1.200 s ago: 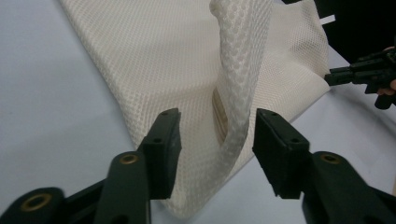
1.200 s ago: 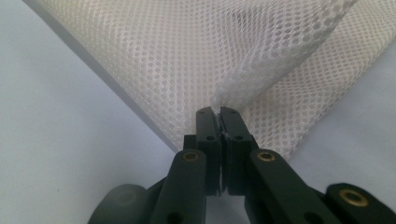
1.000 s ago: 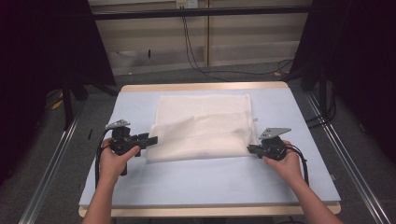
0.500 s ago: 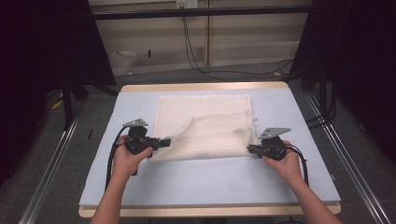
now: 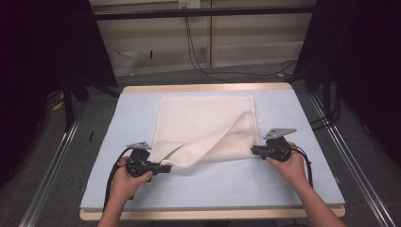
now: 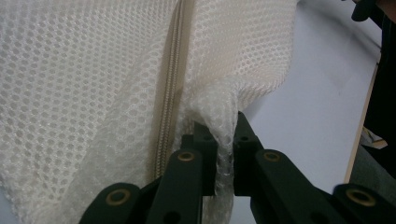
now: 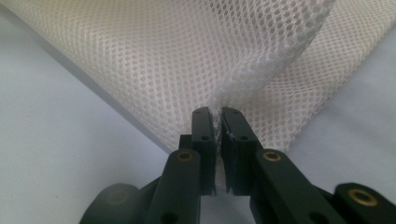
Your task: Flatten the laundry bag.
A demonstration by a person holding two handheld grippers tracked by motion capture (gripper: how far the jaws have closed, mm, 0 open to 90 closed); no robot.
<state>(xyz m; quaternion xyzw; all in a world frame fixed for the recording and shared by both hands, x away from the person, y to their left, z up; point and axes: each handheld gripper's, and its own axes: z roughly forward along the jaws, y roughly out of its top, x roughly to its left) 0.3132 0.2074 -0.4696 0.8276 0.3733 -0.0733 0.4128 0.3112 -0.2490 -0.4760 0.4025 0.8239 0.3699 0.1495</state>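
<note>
A white mesh bag (image 5: 203,123) lies spread on the pale blue table (image 5: 227,187). My left gripper (image 5: 165,168) holds its near left corner, which is pulled out toward the person. Its jaws have just been closing. In the left gripper view the left gripper (image 6: 222,128) pinches a bunched fold of the mesh bag (image 6: 93,70) beside the bag's zipper (image 6: 170,93). My right gripper (image 5: 254,150) is at the near right corner. Its jaws have just been opening a little, but in the right gripper view the right gripper (image 7: 217,114) still has puckered mesh bag (image 7: 187,46) between its pads.
The table's wooden edge (image 5: 208,88) runs along the far side, with metal rails (image 5: 52,165) on both flanks. Cables (image 5: 198,52) hang on the floor beyond. Bare table surface lies in front of the bag and on both sides.
My left gripper has moved toward the near edge and a little right, shut on the bag's near left corner, and drawn it along. The right hand has stayed put.
</note>
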